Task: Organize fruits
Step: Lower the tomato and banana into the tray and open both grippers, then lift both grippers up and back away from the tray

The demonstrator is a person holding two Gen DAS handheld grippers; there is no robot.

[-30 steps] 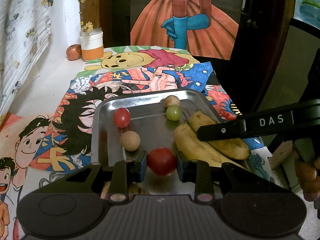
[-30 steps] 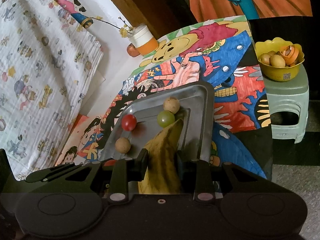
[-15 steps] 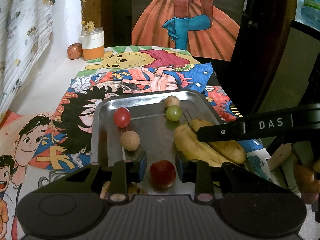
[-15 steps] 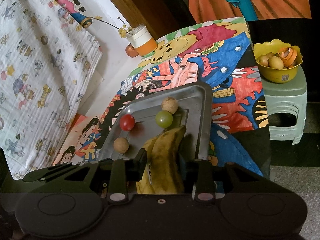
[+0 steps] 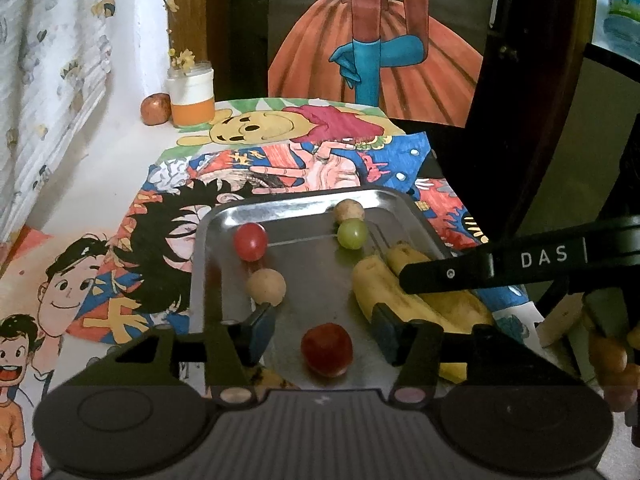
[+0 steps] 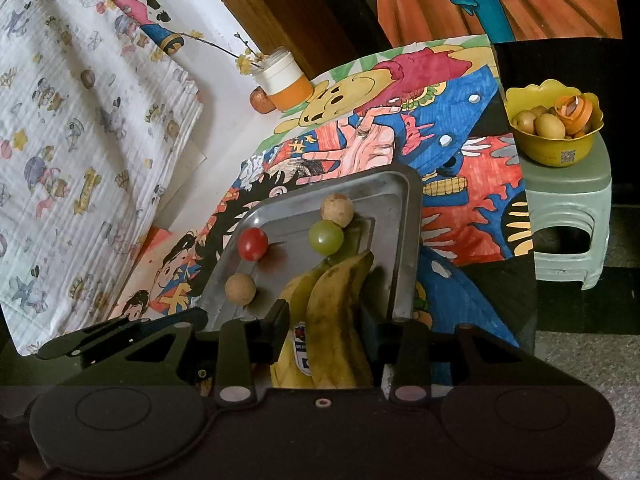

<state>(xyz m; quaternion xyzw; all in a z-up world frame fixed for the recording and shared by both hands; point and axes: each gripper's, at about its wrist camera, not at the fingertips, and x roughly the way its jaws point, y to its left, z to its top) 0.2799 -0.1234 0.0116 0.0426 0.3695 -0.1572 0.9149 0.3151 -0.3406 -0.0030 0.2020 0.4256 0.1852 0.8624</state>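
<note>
A steel tray (image 5: 224, 220) (image 6: 408, 216) lies on a table covered in cartoon drawings. In it are a red fruit (image 5: 327, 350), a smaller red one (image 5: 250, 241) (image 6: 252, 243), a green grape (image 5: 352, 233) (image 6: 325, 237), two tan balls (image 5: 266, 287) (image 6: 337, 209) and two bananas (image 5: 384, 288) (image 6: 332, 320). My left gripper (image 5: 324, 330) is open, its jaws apart on either side of the red fruit, which rests on the tray. My right gripper (image 6: 324, 330) is open around the bananas, which lie in the tray; its finger (image 5: 480, 268) crosses the left wrist view.
An orange-and-white jar (image 5: 191, 96) with dried flowers and a reddish fruit (image 5: 155, 109) stand at the table's far left. A yellow bowl of fruit (image 6: 554, 128) sits on a green stool (image 6: 568, 216) right of the table. A patterned cloth (image 6: 80, 140) hangs on the left.
My left gripper opened and let go of the red fruit, which now rests on the tray. My right gripper opened wider around the bananas, now lying in the tray.
</note>
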